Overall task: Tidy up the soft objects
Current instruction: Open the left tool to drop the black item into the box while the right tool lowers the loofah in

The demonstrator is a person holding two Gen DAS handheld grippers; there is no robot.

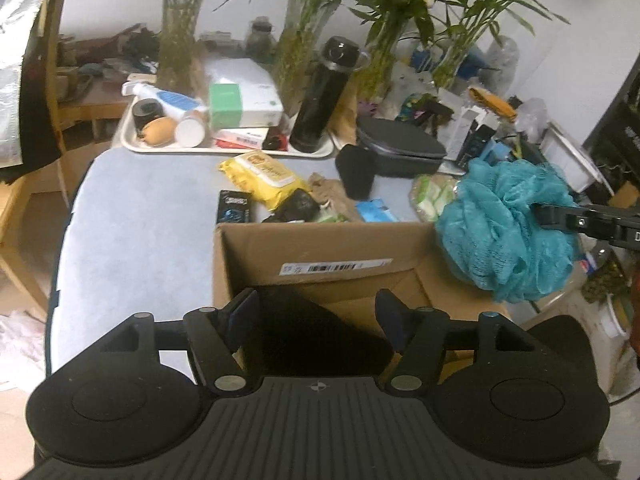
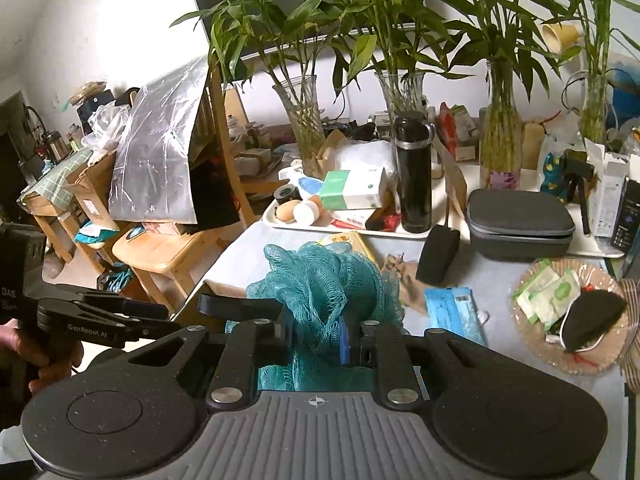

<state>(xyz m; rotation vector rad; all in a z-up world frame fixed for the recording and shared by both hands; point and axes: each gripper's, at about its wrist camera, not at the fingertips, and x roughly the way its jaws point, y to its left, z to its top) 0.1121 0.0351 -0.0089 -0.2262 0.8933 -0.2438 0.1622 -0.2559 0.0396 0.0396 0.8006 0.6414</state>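
Right tool (image 2: 318,338) pinches teal mesh pouf (image 2: 320,280) between its fingers.

Right hand-held gripper (image 2: 318,340) clamps teal mesh loofah (image 2: 324,280) above table (image 2: 472,276)

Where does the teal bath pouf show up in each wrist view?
Left wrist: teal bath pouf at right, beside the cardboard box, held by the right gripper.
Right wrist: centre, between the fingers.
Shared landmark: black bottle on the white tray.
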